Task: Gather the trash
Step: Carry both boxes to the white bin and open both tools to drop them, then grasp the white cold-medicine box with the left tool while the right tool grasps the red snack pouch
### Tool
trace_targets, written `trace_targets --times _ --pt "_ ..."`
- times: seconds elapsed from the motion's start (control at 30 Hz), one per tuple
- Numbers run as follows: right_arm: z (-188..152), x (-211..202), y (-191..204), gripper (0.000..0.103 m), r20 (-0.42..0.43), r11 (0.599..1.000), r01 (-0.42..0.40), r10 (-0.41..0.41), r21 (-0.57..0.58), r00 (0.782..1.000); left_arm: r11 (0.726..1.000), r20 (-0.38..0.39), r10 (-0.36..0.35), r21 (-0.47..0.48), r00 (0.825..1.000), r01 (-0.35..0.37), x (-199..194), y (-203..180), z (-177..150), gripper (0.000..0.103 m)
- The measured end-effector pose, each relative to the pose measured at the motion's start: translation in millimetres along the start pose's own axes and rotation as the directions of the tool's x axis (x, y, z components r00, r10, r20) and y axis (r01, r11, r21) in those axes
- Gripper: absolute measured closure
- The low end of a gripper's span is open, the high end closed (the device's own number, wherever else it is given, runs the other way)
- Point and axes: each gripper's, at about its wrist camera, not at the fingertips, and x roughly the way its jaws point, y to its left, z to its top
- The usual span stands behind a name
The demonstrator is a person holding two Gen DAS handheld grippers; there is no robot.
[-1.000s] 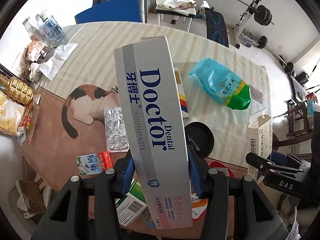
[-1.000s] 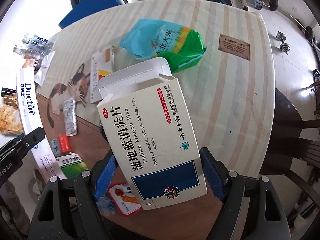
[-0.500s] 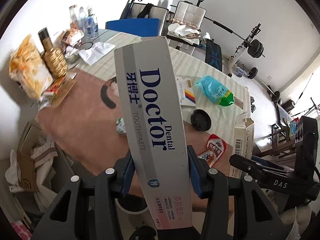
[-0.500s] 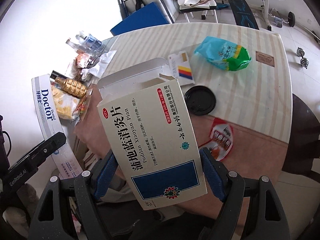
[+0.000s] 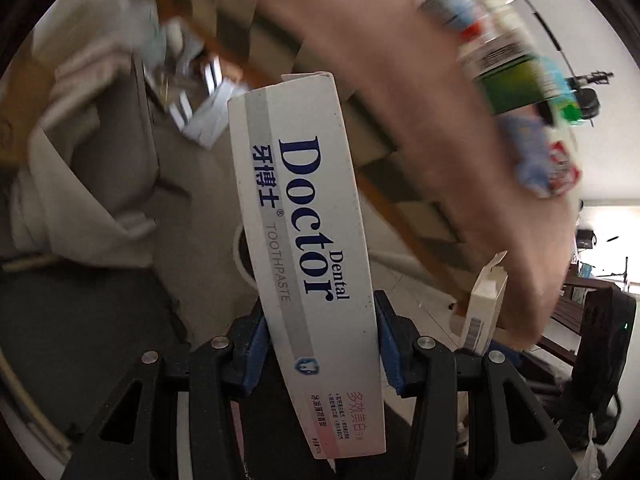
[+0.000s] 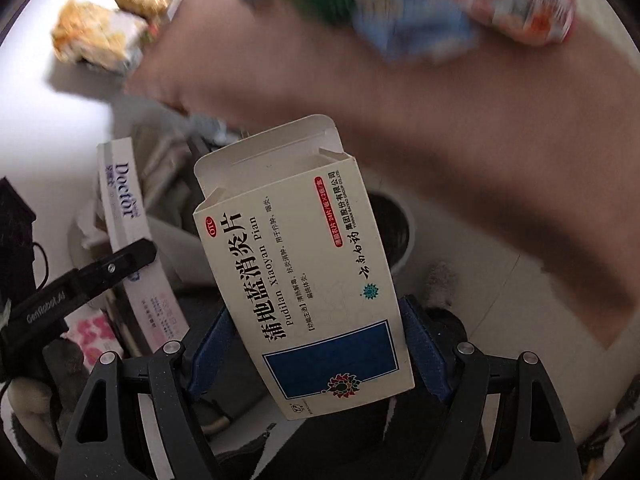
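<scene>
The left gripper [image 5: 320, 344] has its fingers clamped on a long white toothpaste box [image 5: 308, 248] reading "Doctor Dental TOOTHPASTE". The right gripper [image 6: 316, 356] pinches an open-flapped medicine box [image 6: 304, 272] marked "OTC", "Pudilan Xiaoyan Pian". Beyond lies the blurred brown surface [image 6: 460, 120].

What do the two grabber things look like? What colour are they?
Both are black plastic with a speckled matte finish, angular frames with cut-out holes and round silver screws. The left gripper and the right gripper each have two fingers lined with blue pads. Seen from the right wrist view, the left gripper's side carries white lettering reading GenRobot.AI. No sleeves or hands show.
</scene>
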Motion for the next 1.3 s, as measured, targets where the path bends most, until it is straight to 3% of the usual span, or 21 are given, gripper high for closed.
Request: trace_targets --times 0.23,0.37,0.5,0.57,0.6,0.67,0.77,0.97,1.17,1.27,1.3 --pt "0.8 174.0 -42.5 0.021 -0.092 0.997 0.072 -0.075 -0.029 0.993 0.998 -0.158 -0.012 -0.061 0.987 0.003 191.7 54.9 31.8 0.058" --pt "11.5 255.4 -75.3 0.021 -0.094 0.993 0.112 -0.115 -0.035 0.989 0.999 -0.202 0.012 -0.028 0.979 -0.018 267.6 69.5 48.1 0.058" --pt "25.8 311.3 -104.7 0.021 -0.085 0.993 0.117 -0.119 -0.031 0.989 1.0 -0.243 0.005 -0.009 0.97 -0.008 316.4 84.6 50.1 0.056" --pt "35.3 328.8 -118.2 0.019 -0.08 0.994 0.109 -0.11 -0.015 0.991 1.0 -0.245 0.023 -0.006 0.969 -0.025 327.9 91.7 49.9 0.05" --pt "43.4 334.2 -120.4 0.019 -0.073 0.995 0.101 -0.102 -0.015 0.992 1.0 -0.232 0.027 -0.009 0.972 -0.03 328.3 94.6 49.9 0.031" --pt "47.8 345.2 -125.0 0.017 -0.076 0.996 0.081 -0.084 -0.032 0.994 0.999 -0.19 0.034 -0.026 0.981 -0.04 328.1 103.3 48.3 0.004" --pt "51.4 349.7 -129.9 0.001 -0.059 0.997 0.07 -0.072 -0.044 0.996 0.995 -0.124 0.088 -0.03 0.988 -0.092 320.1 107.0 41.2 0.003" --pt "48.3 353.6 -120.2 0.001 -0.02 0.973 0.215 -0.217 -0.09 0.976 0.977 0.015 0.211 0.014 0.977 -0.211 302.2 112.7 19.5 0.002" --pt "40.6 339.9 -115.8 0.001 0.023 0.933 0.339 -0.339 -0.121 0.941 0.957 -0.021 0.289 0.042 0.957 -0.288 304.4 114.8 3.6 0.002" --pt "40.6 333.2 -112.4 0.001 0.029 0.921 0.373 -0.372 -0.115 0.928 0.952 -0.039 0.303 0.056 0.952 -0.301 298.4 108.1 -5.8 0.002" --pt "40.7 329.8 -111.2 0.001 0.032 0.921 0.373 -0.372 -0.111 0.928 0.959 -0.028 0.279 0.063 0.96 -0.277 296.4 107.0 -8.3 0.002"
